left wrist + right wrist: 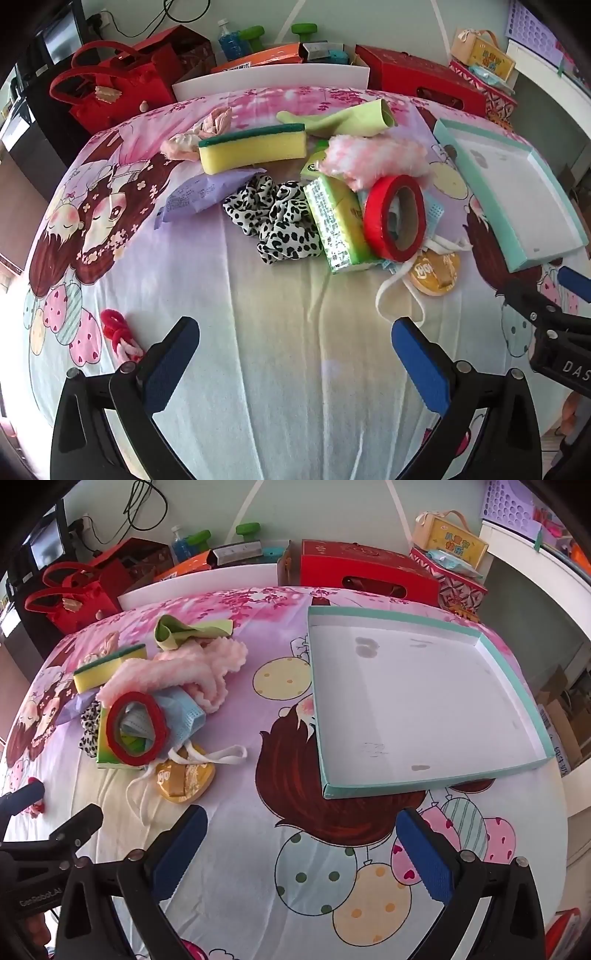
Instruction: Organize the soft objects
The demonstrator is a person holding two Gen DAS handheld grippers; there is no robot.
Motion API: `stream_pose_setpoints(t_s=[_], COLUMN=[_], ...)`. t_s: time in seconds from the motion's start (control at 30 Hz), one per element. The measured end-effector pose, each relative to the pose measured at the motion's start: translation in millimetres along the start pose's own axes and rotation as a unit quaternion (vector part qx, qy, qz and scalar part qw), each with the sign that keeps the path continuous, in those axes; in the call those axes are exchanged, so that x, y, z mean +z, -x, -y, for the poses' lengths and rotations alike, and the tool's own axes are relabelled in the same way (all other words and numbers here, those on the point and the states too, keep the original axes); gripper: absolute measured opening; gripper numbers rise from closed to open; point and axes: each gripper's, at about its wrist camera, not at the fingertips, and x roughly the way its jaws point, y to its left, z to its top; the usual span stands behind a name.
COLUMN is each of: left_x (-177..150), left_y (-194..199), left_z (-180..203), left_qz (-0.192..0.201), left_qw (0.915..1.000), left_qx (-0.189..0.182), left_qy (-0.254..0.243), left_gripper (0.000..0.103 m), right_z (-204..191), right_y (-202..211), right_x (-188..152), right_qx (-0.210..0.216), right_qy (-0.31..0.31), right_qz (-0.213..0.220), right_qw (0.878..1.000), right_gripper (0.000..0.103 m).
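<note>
Soft items lie heaped on the sheet-covered table (280, 332): sponge (253, 149), spotted scrunchie (273, 218), pink fluffy cloth (369, 158), face mask (181, 709). Teal tray (417, 779) sits apart, empty. Left hand-held gripper (295, 354) and right hand-held gripper (303, 849) hover with jaws wide, holding nothing. Risk: red tape roll (395, 218) leans on the heap; pulling the mask may drag it along, and its straps may snag.

My left camera looks steeply down along my left tongs (295, 354) at the pile around the yellow sponge (255, 149). My right camera sits beside it, facing the shallow teal-rimmed white tray (436, 777). Both share the cartoon-printed surface (280, 332), pile, tray and red boxes behind.
</note>
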Motion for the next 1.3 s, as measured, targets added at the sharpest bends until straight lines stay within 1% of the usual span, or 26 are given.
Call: stream_pose_setpoints(t_s=[0.23,0.43,0.83,1.3], left_x=[2.7,3.2,5.5,4.0], left_y=[-5.1,-9.1,-13.9,-18.3], left_z=[-2.6,-1.6,-8.8,-7.1], left_qz=[0.005,0.000,-0.003,-0.014], left_qw=[1.0000,0.9999,1.0000,0.9999], left_qx=[-0.002,-0.007,-0.001,0.002], left_qy=[-0.003,-0.011,0.000,-0.005], left_gripper=[0.103,0.103,0.103,0.103], right_z=[0.4,-0.2,3.9,9.2], right_y=[-8.7,-14.0,-17.1,-19.2], right_x=[2.4,3.0,2.4,1.8], right_qx=[-0.018,-0.022,-0.028,-0.032], right_qy=[-0.006,-0.006,-0.011,-0.014], right_qz=[-0.010,-0.015,-0.016,-0.020], right_qw=[1.000,1.000,0.999,0.999], right_gripper=[0.103,0.103,0.103,0.103])
